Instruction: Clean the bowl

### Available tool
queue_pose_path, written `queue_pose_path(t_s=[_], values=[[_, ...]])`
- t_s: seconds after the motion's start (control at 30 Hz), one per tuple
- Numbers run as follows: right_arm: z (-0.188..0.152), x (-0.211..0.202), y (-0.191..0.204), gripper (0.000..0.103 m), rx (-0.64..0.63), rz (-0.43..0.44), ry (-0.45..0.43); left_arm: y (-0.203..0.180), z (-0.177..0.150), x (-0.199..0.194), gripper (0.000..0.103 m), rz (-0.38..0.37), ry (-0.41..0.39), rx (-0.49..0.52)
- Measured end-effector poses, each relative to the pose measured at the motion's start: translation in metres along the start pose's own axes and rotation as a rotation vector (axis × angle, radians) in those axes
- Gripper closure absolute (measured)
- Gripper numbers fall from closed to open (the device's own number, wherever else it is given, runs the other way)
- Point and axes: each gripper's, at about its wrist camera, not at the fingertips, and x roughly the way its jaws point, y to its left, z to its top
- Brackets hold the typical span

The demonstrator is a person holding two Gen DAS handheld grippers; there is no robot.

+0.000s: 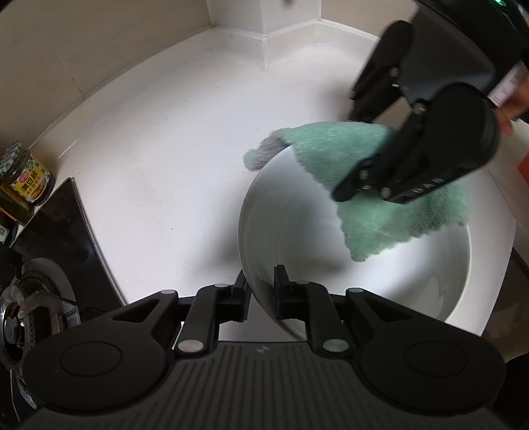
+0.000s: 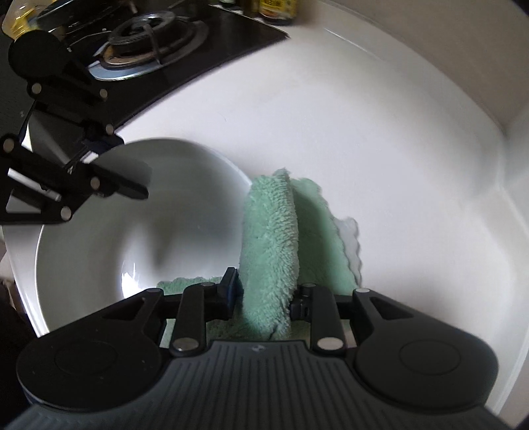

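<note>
open white counter (image 1: 158, 158) beyond bowl (image 1: 264, 231), stove (image 1: 49, 251) left, wall corner (image 1: 264, 29) behind

The left gripper (image 1: 261, 291) clamped the rim of the white bowl (image 1: 330, 264). Ahead, the right gripper (image 1: 347, 155) pinched a green cloth (image 1: 380, 218) inside it.

A jar (image 1: 28, 177) standing far left of the left gripper (image 1: 261, 294) carries a yellow label with red and dark Chinese characters, too blurred to read. Raised lettering on the right gripper (image 1: 350, 155) is likewise illegible.
</note>
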Motion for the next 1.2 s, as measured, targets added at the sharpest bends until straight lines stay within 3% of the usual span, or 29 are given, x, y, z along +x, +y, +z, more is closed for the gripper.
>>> queue_pose_path(t_s=[0.43,0.97,1.2], values=[[0.028,0.009,0.005,0.077,-0.094,0.012,-0.016,-0.005,-0.002,0.001,0.088,0.023,-0.009,-0.015],[-0.022,-0.002,-0.003,0.082,0.270,-0.019,-0.061,-0.012,-0.006,0.002,0.089,0.014,-0.046,-0.021],[-0.045,-0.011,0.007,0.083,0.346,-0.028,-0.061,-0.015,-0.005,0.004,0.089,-0.009,-0.043,0.019]])
